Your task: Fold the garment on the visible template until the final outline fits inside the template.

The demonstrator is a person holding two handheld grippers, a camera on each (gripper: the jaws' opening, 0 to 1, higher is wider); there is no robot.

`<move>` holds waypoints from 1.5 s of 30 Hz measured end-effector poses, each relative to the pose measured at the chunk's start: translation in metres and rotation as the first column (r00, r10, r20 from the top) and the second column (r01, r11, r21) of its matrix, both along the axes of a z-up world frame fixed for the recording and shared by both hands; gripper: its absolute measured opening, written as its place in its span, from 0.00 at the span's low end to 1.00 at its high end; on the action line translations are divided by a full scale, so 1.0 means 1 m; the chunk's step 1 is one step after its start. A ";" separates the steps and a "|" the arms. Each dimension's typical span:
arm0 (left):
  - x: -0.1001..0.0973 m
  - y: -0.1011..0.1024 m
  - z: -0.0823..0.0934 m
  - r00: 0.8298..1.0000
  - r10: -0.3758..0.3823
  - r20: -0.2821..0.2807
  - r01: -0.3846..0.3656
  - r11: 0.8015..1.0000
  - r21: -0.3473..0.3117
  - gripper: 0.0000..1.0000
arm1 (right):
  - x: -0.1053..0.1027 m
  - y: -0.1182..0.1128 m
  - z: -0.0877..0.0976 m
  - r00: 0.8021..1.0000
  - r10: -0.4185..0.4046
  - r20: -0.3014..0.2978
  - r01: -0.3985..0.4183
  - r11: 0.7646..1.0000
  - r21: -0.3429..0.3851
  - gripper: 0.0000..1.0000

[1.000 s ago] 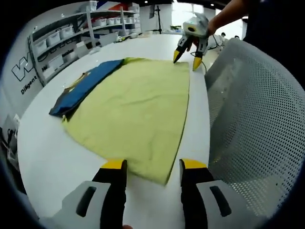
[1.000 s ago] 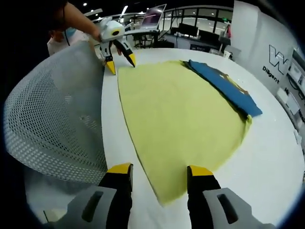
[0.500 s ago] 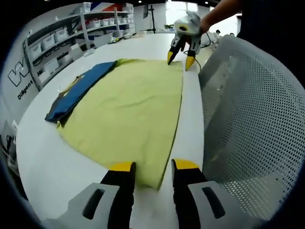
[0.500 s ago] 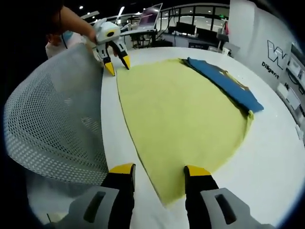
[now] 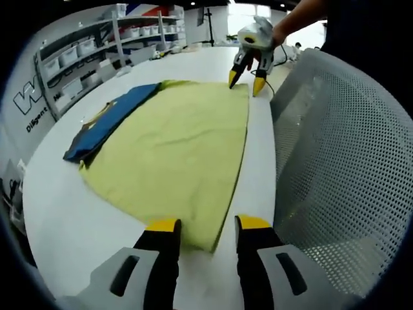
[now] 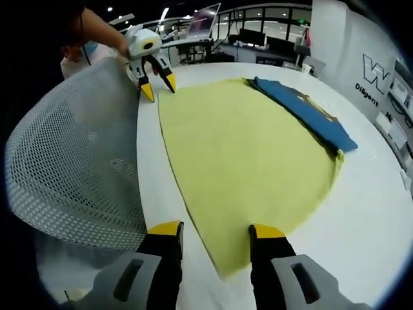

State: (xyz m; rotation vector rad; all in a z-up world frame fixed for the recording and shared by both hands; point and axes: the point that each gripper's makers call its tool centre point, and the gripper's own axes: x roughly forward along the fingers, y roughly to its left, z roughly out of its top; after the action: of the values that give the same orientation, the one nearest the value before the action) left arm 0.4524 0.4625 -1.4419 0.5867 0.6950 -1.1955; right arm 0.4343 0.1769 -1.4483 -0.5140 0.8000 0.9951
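One yellow garment (image 5: 174,155) stretches lengthwise between hand-held grippers.

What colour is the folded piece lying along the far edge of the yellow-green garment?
Dark blue, with small yellowish markings; clearest in the right gripper view.

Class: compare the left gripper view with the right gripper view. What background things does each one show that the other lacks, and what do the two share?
Left gripper view alone: shelves with bins behind the table.

Right gripper view alone: an open laptop and desks with monitors beyond the table's far end.

Both: the white table, the yellow sheet spread flat, the blue garment along the sheet's far edge, the mesh chair back, and both grippers, each open at a near corner of the sheet.
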 end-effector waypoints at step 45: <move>-0.006 0.000 -0.001 0.997 0.061 -0.051 -0.061 0.998 0.001 0.03 | 0.000 -0.018 0.000 0.992 -0.123 -0.017 0.123 0.992 -0.009 0.00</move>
State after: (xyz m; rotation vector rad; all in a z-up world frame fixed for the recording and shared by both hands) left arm 0.4469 0.4626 -1.4427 0.5325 0.7505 -1.1566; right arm 0.4338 0.1591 -1.4480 -0.4579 0.8412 0.8836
